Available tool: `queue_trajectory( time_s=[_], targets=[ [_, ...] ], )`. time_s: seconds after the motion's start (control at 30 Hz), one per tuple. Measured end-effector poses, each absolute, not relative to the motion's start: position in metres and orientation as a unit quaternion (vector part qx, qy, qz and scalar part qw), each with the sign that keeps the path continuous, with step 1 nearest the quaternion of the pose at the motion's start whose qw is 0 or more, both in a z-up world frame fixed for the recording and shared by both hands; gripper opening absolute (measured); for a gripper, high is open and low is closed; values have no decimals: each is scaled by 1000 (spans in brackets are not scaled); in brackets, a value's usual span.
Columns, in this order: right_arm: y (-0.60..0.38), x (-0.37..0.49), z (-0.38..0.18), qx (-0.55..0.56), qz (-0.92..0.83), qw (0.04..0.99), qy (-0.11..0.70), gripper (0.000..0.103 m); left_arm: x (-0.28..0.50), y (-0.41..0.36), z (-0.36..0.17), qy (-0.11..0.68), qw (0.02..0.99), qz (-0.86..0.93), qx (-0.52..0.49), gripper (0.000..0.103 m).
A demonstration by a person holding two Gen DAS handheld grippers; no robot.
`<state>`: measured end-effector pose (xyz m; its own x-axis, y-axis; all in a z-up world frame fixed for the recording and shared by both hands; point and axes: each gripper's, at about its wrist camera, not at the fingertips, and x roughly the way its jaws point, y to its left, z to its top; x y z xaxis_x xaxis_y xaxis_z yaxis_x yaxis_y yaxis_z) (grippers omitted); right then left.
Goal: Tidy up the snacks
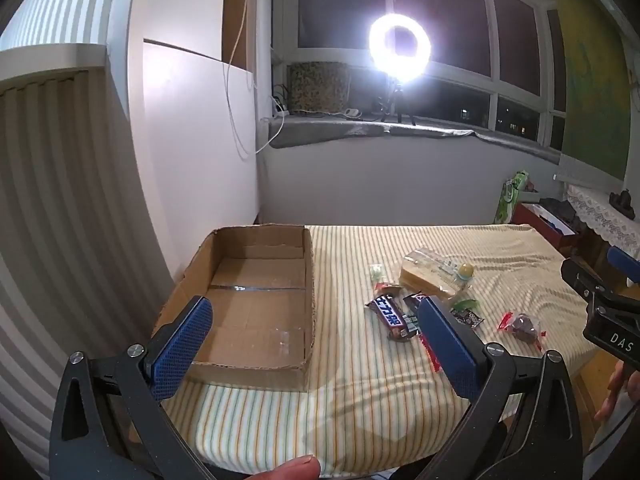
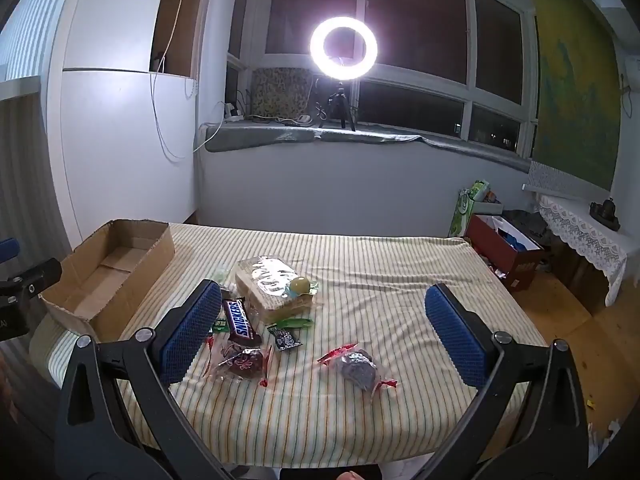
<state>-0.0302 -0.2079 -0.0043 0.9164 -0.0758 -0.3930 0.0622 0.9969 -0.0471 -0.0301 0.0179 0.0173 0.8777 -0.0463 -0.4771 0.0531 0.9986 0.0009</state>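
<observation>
An open cardboard box (image 1: 256, 304) (image 2: 108, 276) lies on the left of the striped table (image 1: 360, 360) (image 2: 380, 280), with nothing in it. Right of it lies a loose group of snacks: a Snickers bar (image 1: 390, 314) (image 2: 240, 320), a clear pack of biscuits (image 1: 428, 276) (image 2: 272, 284), a small round yellow sweet (image 1: 465, 270) (image 2: 300, 285), a small dark packet (image 2: 285, 338), and two clear-wrapped dark sweets (image 2: 242, 362) (image 2: 358, 368) (image 1: 522, 326). My left gripper (image 1: 316, 344) hovers open above the box's near right corner. My right gripper (image 2: 324, 336) hovers open over the snacks, holding nothing.
A bright ring light (image 2: 344, 48) on a tripod stands on the window sill behind the table. A red box (image 2: 504, 252) and a green bag (image 2: 468, 204) sit on the floor at the right. A white cabinet (image 2: 120, 140) stands behind the box.
</observation>
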Motion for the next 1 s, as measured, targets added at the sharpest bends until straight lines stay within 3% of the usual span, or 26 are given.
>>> queue_trajectory(
  time_s=[1.0],
  targets=[
    [-217,-28,-5,-10,-40,978,206,103,-31,11,18,247,968,-30,17,102]
  ],
)
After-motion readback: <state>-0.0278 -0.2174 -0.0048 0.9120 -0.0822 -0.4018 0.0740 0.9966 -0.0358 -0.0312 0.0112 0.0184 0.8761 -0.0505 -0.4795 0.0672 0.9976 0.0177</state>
